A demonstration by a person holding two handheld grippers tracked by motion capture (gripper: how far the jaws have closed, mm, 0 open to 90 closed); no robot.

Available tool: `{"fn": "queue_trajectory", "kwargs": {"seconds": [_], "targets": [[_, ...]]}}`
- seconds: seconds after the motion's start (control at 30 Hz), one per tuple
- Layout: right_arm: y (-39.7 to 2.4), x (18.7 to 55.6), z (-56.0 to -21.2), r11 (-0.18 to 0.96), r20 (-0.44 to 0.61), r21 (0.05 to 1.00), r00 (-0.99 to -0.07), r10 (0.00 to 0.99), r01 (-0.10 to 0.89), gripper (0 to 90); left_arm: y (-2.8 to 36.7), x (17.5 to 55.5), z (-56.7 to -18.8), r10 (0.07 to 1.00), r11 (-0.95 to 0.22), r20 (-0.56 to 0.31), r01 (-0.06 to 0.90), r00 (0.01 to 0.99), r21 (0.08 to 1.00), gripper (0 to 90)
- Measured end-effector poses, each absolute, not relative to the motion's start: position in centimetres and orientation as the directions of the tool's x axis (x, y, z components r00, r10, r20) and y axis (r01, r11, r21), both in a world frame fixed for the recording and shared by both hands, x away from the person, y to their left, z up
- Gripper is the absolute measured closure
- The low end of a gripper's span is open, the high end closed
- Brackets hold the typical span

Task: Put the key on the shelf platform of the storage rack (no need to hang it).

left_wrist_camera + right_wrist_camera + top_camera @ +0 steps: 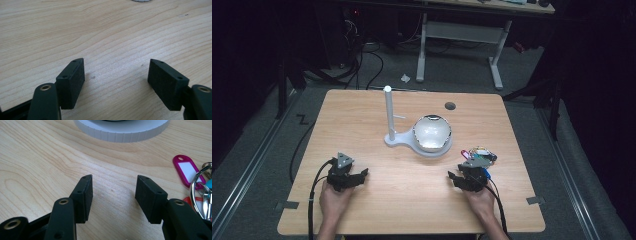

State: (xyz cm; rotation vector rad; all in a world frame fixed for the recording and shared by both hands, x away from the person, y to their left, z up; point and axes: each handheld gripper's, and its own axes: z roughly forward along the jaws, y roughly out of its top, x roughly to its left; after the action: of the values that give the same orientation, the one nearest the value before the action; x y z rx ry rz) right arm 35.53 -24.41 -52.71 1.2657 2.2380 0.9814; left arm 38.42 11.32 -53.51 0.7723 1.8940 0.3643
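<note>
A white stand (399,139) with an upright post (388,112) sits mid-table, and a shiny bowl (432,132) rests on its round base (122,132). A bunch of keys (479,152) with a pink tag (186,170) and a metal ring (197,187) lies just right of my right gripper (453,177). That gripper (113,195) rests low over bare wood, open, with nothing between its jaws. My left gripper (362,175) sits near the front left of the table. Its jaws (116,75) stand wide open over bare wood.
The wooden table (362,115) has a round cable hole (450,106) at the back. Beyond it stand a desk frame (462,40) and floor cables (362,65). Both hands hold the grippers near the front edge.
</note>
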Motion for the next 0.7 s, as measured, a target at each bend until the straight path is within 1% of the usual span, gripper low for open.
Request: {"fn": "queue_trajectory", "kwargs": {"seconds": [0.33,0.57,0.7], "targets": [[-25.1,35.1,-51.9,0.318,0.042,0.743,-0.515,0.856,0.589,48.8,11.3,38.4,-53.5,0.657,0.749,-0.7,0.35,-0.28,0.562,30.1],[-25.3,34.9,-51.6,0.315,0.047,0.748,-0.519,0.853,0.584,49.4,11.3,38.4,-53.5,0.657,0.749,-0.7,0.35,-0.279,0.563,30.1],[-25.5,34.7,-51.3,0.305,0.055,0.752,-0.517,0.854,0.584,51.3,11.3,38.4,-53.5,0.657,0.749,-0.7,0.35,-0.28,0.562,30.1]]}}
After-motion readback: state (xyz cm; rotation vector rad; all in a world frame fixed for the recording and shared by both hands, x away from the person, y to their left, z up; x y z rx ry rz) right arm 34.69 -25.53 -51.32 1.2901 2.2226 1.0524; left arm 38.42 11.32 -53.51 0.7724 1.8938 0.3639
